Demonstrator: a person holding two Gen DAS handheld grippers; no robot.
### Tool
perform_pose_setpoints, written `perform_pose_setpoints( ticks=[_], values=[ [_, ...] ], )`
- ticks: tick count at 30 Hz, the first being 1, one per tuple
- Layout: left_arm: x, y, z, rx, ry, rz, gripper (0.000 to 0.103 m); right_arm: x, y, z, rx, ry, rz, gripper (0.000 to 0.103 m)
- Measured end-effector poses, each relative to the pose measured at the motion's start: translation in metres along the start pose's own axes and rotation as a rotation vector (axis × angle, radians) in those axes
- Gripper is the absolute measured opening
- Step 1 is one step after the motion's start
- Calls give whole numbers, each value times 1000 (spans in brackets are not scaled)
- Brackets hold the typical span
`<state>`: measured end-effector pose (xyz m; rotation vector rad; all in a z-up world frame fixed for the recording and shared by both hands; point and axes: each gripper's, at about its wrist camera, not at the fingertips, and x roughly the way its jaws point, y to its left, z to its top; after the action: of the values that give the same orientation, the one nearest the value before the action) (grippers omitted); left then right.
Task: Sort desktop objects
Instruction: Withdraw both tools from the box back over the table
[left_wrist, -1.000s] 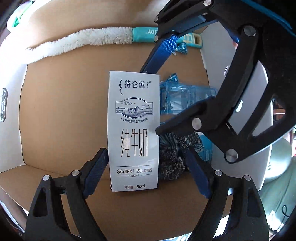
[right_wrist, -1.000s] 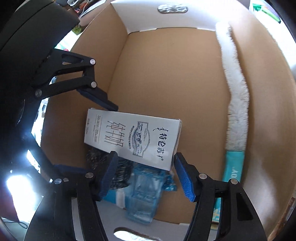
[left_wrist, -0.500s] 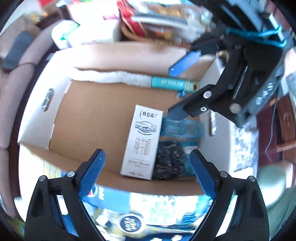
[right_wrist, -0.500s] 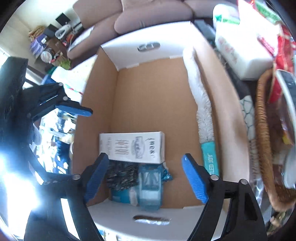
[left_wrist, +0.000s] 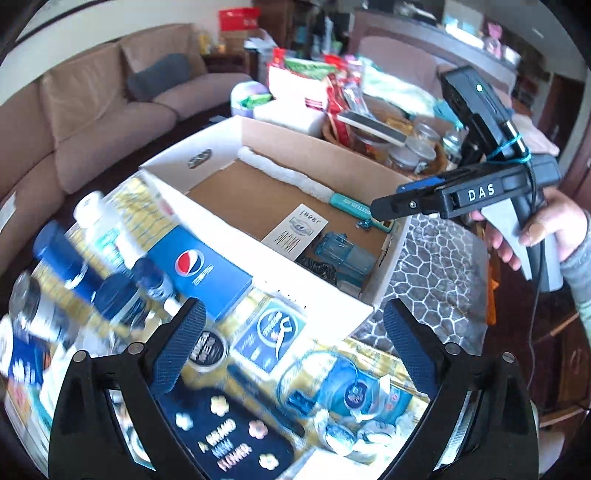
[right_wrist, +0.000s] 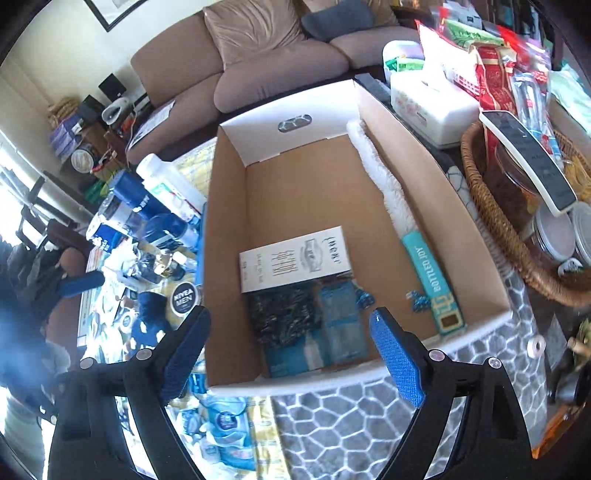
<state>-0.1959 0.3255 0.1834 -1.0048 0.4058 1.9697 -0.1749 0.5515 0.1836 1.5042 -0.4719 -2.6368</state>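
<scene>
A white milk carton (right_wrist: 295, 259) lies flat in the cardboard box (right_wrist: 236, 229), next to a dark patterned pouch (right_wrist: 282, 314) and a clear blue plastic case (right_wrist: 338, 325). A white fluffy brush with a teal handle (right_wrist: 428, 273) lies along the box's right wall. The carton also shows in the left wrist view (left_wrist: 295, 230). My left gripper (left_wrist: 291, 343) is open and empty, raised above toiletries outside the box. My right gripper (right_wrist: 291, 354) is open and empty above the box's near edge; it also shows in the left wrist view (left_wrist: 402, 205).
Blue Nivea bottles (right_wrist: 162, 225), a Nivea Men tin (right_wrist: 183, 297), a white bottle (right_wrist: 170, 184) and a Pepsi box (left_wrist: 199, 267) crowd the table left of the box. A wicker basket (right_wrist: 491, 236) with jars and a tissue box (right_wrist: 432, 107) stand to the right.
Both grippers have pulled up and back out of the box, empty. The milk carton stays lying in the box. The left view now shows the toiletries outside the box.
</scene>
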Motion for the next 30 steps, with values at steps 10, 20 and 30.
perform_pose_setpoints(
  ticks=[10, 20, 30],
  values=[
    [-83, 21, -95, -295, -134, 108, 103, -14, 111, -62, -134, -77, 5, 103],
    [-141, 54, -173, -467, -139, 305, 103, -2, 195, -111, -228, -73, -34, 103],
    [-184, 70, -224, -516, -149, 415, 103, 2, 242, -141, -259, -112, -7, 103]
  ],
)
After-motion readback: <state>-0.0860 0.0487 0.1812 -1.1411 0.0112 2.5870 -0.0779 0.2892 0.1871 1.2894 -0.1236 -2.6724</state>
